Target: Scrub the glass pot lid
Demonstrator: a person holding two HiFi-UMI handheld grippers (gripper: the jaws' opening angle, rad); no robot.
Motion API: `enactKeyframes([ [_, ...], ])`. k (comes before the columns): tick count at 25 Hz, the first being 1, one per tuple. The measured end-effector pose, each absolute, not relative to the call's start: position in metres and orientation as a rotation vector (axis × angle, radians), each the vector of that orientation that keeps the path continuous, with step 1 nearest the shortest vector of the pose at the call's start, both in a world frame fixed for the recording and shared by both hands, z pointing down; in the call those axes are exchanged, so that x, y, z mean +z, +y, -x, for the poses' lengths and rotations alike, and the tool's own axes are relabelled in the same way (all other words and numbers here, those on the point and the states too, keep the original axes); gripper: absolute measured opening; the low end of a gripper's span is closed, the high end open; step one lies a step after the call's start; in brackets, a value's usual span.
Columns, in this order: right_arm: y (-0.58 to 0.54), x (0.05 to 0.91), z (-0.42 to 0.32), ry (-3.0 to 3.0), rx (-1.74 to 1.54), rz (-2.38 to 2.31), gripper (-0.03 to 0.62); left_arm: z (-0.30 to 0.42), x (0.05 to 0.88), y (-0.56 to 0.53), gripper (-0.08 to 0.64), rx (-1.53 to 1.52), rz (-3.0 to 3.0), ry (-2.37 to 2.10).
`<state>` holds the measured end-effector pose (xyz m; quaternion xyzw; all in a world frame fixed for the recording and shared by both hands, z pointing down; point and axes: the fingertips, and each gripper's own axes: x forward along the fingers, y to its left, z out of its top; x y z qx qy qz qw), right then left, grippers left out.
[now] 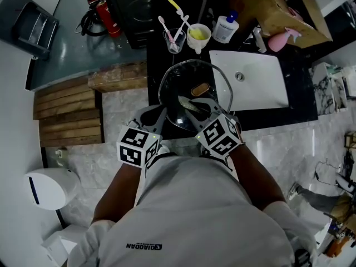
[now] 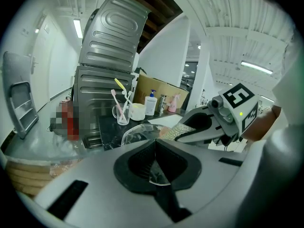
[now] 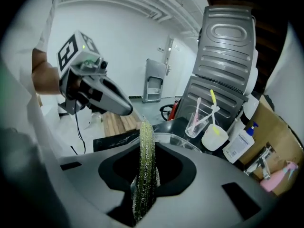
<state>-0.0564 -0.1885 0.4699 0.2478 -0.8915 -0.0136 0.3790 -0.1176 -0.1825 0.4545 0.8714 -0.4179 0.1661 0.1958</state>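
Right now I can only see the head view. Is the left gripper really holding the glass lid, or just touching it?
Observer: Holding. The left gripper view shows the left gripper shut on the rim of the glass pot lid.
Operator: What's in the other one?
Observer: The right gripper view shows the right gripper shut on a sparkly yellow-green scrub pad.
Operator: Is the pad on the lid?
Observer: In the left gripper view its tip lies by the lid's far rim; contact is unclear.
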Motion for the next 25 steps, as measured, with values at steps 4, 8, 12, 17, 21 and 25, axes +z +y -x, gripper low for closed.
enactKeyframes([
  [4,-0.212,0.436,0.051,-2.391,0.06,-0.712,0.097,0.12,0.454,-0.189,0.017,0.463,-2.444,-1.184],
  [8,-0.257,0.416,0.039,-2.382,0.02,-0.807,0.097,0.126,0.455,-0.194,0.017,0.464,-2.435,-1.199],
  [12,-0.301,0.426,0.033,-2.314,0.007,-0.839,0.097,0.136,0.456,-0.201,0.016,0.454,-2.419,-1.232],
  [17,-0.341,0.462,0.035,-2.213,0.034,-0.809,0.097,0.152,0.455,-0.208,0.017,0.437,-2.396,-1.28],
  [21,-0.361,0.496,0.035,-2.119,0.036,-0.761,0.097,0.166,0.455,-0.212,0.016,0.421,-2.37,-1.316],
  [25,-0.374,0.519,0.029,-2.024,0.028,-0.738,0.097,0.179,0.459,-0.213,0.017,0.411,-2.34,-1.344],
])
